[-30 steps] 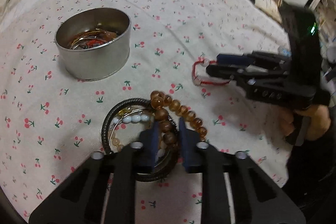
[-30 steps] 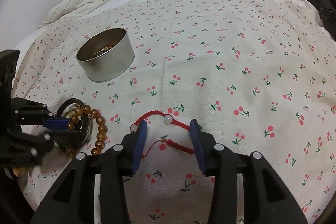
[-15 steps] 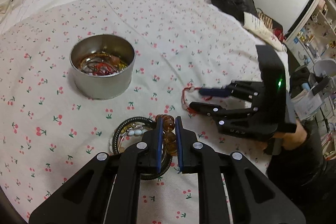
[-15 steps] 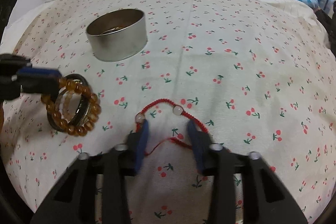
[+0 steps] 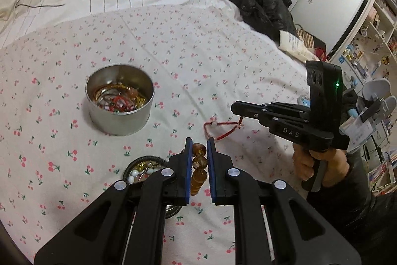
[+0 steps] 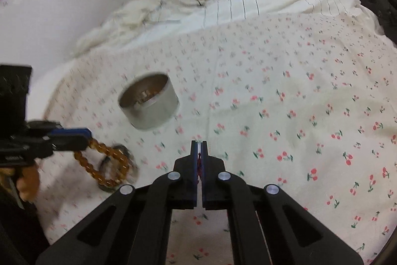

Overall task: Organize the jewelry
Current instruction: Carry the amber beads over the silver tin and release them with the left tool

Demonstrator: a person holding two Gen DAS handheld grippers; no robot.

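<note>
Jewelry is what I am sorting, on a bed spread with a cherry-print sheet (image 5: 223, 46). Through my left wrist camera, my left tongs (image 5: 198, 148) pinch an amber bead bracelet (image 5: 198, 165), its beads hanging in a strand between the blue pads. Right below it on the sheet, a dark bangle (image 5: 131, 165) rings some white and gold beads; that pile is not yet sorted. Farther off to the left stands the round metal tin (image 5: 119, 103), already holding a tangle of gold, red and other pieces, so I judge a good part of the job done. To the right, my right tongs (image 5: 235, 109) are pressed together on a red cord bracelet (image 5: 218, 128), which dangles in a loop just above the sheet; my hand (image 5: 312, 165) grips the handle. Through the right wrist camera, somewhat blurred, the right tongs (image 6: 199, 148) have just been closing, and a sliver of the red cord (image 6: 199, 163) shows between the pads. The tin (image 6: 148, 103) sits ahead and to the left, well apart from both tongs. At the left edge, the left tongs (image 6: 84, 137) hold the amber loop (image 6: 104, 165) over the bangle. What remains, as I reckon: carry both bracelets to the tin, drop them in, then collect the bangle and loose beads.
</note>
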